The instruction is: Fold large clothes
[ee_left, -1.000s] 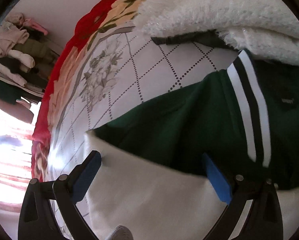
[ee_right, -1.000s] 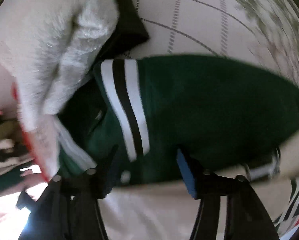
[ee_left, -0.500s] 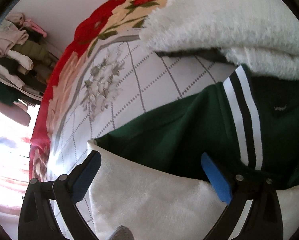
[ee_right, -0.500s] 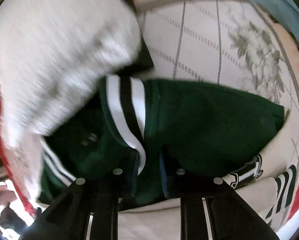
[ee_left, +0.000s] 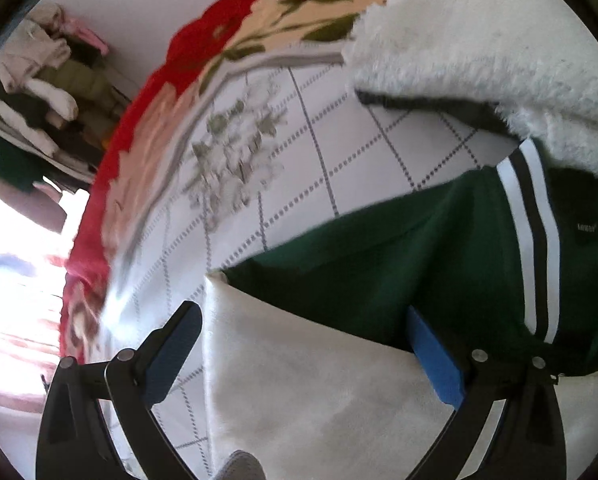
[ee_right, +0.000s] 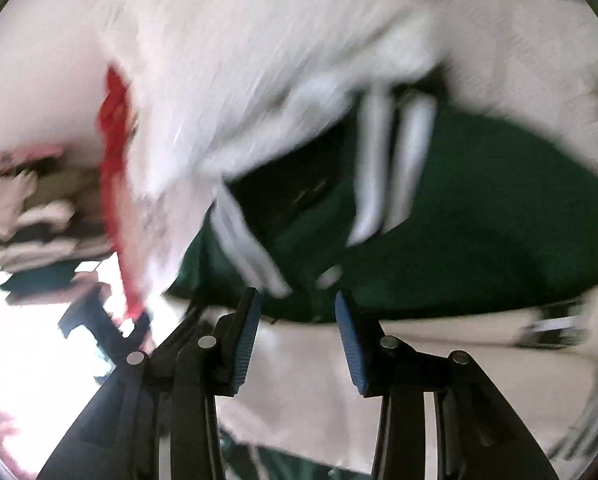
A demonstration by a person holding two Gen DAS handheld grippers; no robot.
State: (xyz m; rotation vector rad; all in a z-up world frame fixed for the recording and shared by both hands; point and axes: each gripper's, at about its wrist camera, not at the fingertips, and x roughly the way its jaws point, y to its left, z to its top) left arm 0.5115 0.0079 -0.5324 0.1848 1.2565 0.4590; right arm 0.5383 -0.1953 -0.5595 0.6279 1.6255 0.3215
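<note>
The green varsity jacket (ee_left: 379, 272) lies on the floral quilt (ee_left: 259, 152), its cream sleeve (ee_left: 319, 392) folded across the near part of the body. A fluffy white blanket (ee_left: 499, 48) overlaps the jacket's far right end, beside the white-striped collar (ee_left: 531, 240).

The left gripper (ee_left: 305, 348) hangs over the cream sleeve with its blue pads spread wide, holding nothing; the sleeve's far edge runs crosswise between the fingers, and the green body lies just beyond them, stretching from left to right.

The right wrist view is badly blurred. The right gripper (ee_right: 297, 330) has its pads part way apart with a clear gap between them, and no cloth seems pinched there. It points at the jacket's collar end, where green cloth meets cream near the fingertips.

The jacket's long axis lies across both tools, not along them. The right gripper looks nearer the collar end, the left nearer the sleeve's free corner, so a next fold would likely turn on seizing those two ends.
</note>
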